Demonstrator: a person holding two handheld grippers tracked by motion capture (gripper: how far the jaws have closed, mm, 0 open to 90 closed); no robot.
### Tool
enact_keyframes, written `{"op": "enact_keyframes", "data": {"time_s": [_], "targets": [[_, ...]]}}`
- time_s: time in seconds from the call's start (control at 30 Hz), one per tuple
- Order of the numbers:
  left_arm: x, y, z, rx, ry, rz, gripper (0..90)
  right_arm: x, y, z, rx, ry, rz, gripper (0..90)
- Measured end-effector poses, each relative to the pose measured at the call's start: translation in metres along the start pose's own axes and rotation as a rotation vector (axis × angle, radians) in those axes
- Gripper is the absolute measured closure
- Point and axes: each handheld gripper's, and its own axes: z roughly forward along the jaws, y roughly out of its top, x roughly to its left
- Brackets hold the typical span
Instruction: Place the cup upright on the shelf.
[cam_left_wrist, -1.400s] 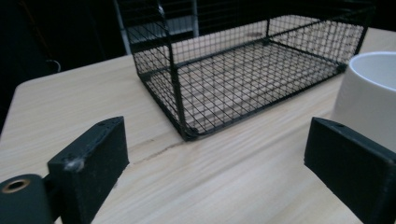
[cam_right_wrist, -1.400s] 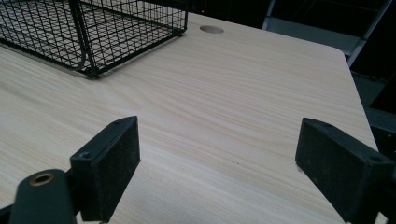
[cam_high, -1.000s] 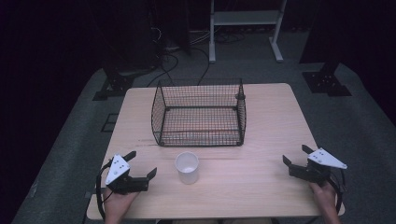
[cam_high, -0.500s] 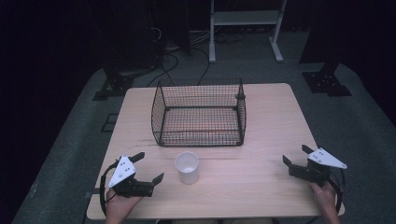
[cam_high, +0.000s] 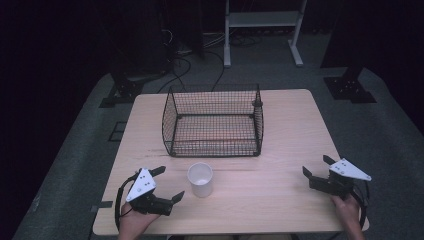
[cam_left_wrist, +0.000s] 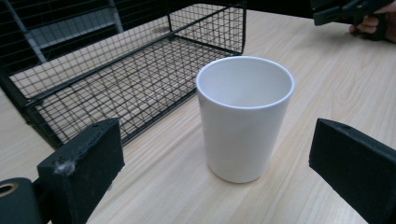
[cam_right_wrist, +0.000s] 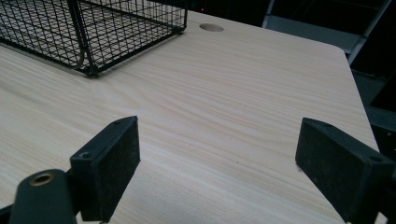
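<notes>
A white cup (cam_high: 200, 179) stands upright and empty on the wooden table (cam_high: 280, 130), just in front of a black wire basket (cam_high: 213, 121). My left gripper (cam_high: 167, 183) is open at the front left, its jaws pointing at the cup from a short way off. In the left gripper view the cup (cam_left_wrist: 243, 116) stands ahead between the wide-apart jaws, untouched, with the basket (cam_left_wrist: 116, 74) behind it. My right gripper (cam_high: 316, 166) is open near the table's front right edge. In the right gripper view there is bare table (cam_right_wrist: 224, 107) between its jaws.
The basket is empty, and its corner (cam_right_wrist: 88, 32) appears at the upper left of the right gripper view. A round cable hole (cam_right_wrist: 211, 27) lies in the table's far edge. Dark floor, cables and a white stand (cam_high: 260, 20) are beyond the table.
My left gripper has moved right and a little toward the cup, turning to face it. The right gripper, cup and basket have stayed put.
</notes>
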Motion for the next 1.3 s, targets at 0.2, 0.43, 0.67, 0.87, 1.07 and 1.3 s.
{"op": "enact_keyframes", "data": {"time_s": [0.2, 0.43, 0.67, 0.87, 1.07, 1.3], "targets": [[-0.004, 0.003, 0.005, 0.016, -0.017, 0.015, 2.4, 0.0, 0.0, 0.0, 0.0, 0.001, -0.002, 13.0], [-0.007, 0.006, 0.01, 0.024, -0.029, 0.025, 2.4, 0.0, 0.0, 0.0, 0.0, 0.002, -0.003, 13.0], [-0.008, 0.008, 0.018, 0.053, -0.046, 0.029, 2.1, 0.0, 0.0, 0.0, 0.0, 0.003, -0.005, 13.1], [-0.009, 0.01, 0.026, 0.084, -0.066, 0.033, 2.1, 0.0, 0.0, 0.0, -0.001, 0.005, -0.006, 13.1], [-0.01, 0.011, 0.033, 0.106, -0.076, 0.037, 2.1, 0.001, 0.0, 0.0, -0.002, 0.006, -0.007, 13.1], [-0.011, 0.012, 0.041, 0.136, -0.098, 0.03, 2.1, 0.001, 0.0, 0.0, -0.004, 0.009, -0.01, 13.1]]}}
